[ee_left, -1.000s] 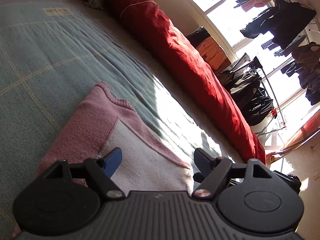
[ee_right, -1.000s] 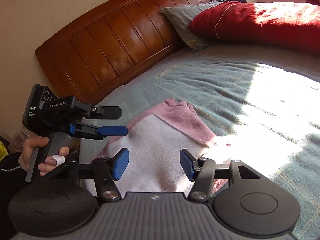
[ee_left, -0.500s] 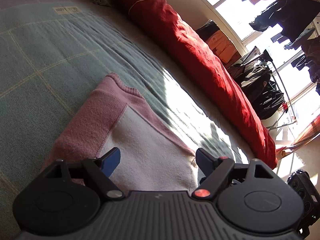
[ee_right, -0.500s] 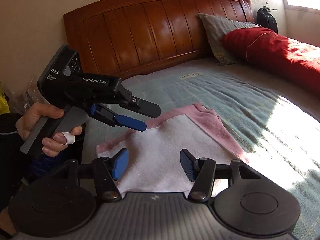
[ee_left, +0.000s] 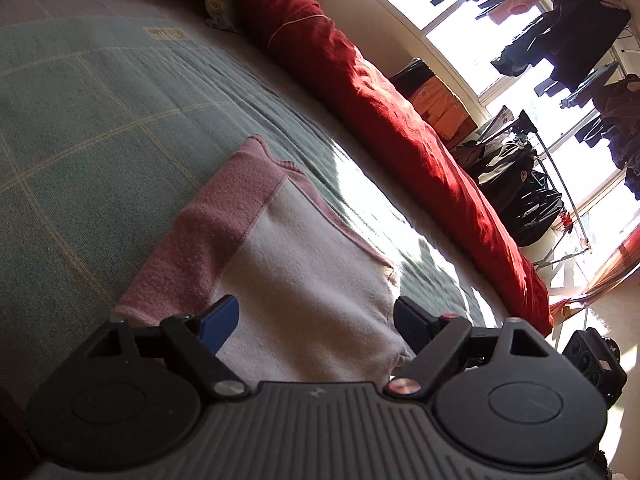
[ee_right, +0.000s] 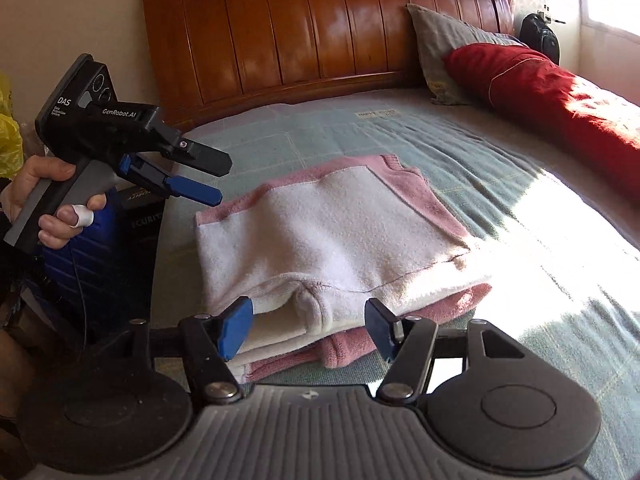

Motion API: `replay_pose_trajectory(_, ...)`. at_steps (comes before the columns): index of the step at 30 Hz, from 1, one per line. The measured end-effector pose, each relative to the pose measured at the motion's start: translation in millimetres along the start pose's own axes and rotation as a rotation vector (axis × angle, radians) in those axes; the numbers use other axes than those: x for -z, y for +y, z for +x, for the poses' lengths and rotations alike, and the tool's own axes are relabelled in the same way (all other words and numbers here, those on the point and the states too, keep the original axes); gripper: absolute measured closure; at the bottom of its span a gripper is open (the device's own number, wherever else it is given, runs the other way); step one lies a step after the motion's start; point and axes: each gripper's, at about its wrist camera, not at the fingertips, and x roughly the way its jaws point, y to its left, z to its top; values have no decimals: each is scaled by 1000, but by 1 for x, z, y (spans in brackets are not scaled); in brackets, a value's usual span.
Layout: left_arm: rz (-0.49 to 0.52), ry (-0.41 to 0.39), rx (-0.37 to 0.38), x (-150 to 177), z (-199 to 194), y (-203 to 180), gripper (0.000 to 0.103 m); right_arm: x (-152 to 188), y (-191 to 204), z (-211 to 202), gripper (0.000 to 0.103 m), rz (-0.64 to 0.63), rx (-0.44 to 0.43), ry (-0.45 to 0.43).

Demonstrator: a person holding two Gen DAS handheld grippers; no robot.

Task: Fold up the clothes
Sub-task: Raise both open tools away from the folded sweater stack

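Lying folded just ahead of the right gripper (ee_right: 308, 326), pink-and-white garment (ee_right: 332, 240), long axis running crosswise. Hovering nearer than the left gripper (ee_left: 316, 326), both spread apart, gripping nothing.

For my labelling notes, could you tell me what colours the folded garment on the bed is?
The folded garment is white with pink edging, clearest in the right wrist view.

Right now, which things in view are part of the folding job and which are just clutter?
In the job:
pink and white garment, folded on the bed
left gripper, open, raised beside it
right gripper, open, at its near edge

Just lying about:
red duvet
grey pillow
wooden headboard
hanging clothes
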Motion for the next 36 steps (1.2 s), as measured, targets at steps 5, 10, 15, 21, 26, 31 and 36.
replay_pose_trajectory(5,-120,-184,-51,38,-22,33,15,21,7,-32,33,73,-21,-31)
replay_pose_trajectory(10,-336,-234,-25,63,-1,82,16,41,5,-57,32,151,-7,-59)
replay_pose_trajectory(15,-354,-300,39,58,16,94,7,50,-1,-71,31,194,16,-65)
replay_pose_trajectory(21,-343,-325,53,49,23,88,5,51,0,-68,31,229,-8,-84)
replay_pose_trajectory(26,-337,-348,102,61,21,87,6,57,5,-68,27,235,-29,-77)
replay_pose_trajectory(31,-356,-433,103,51,21,88,6,61,5,-67,27,243,-27,-63)
replay_pose_trajectory(36,-325,-424,149,62,24,84,6,65,3,-67,27,251,-23,-54)
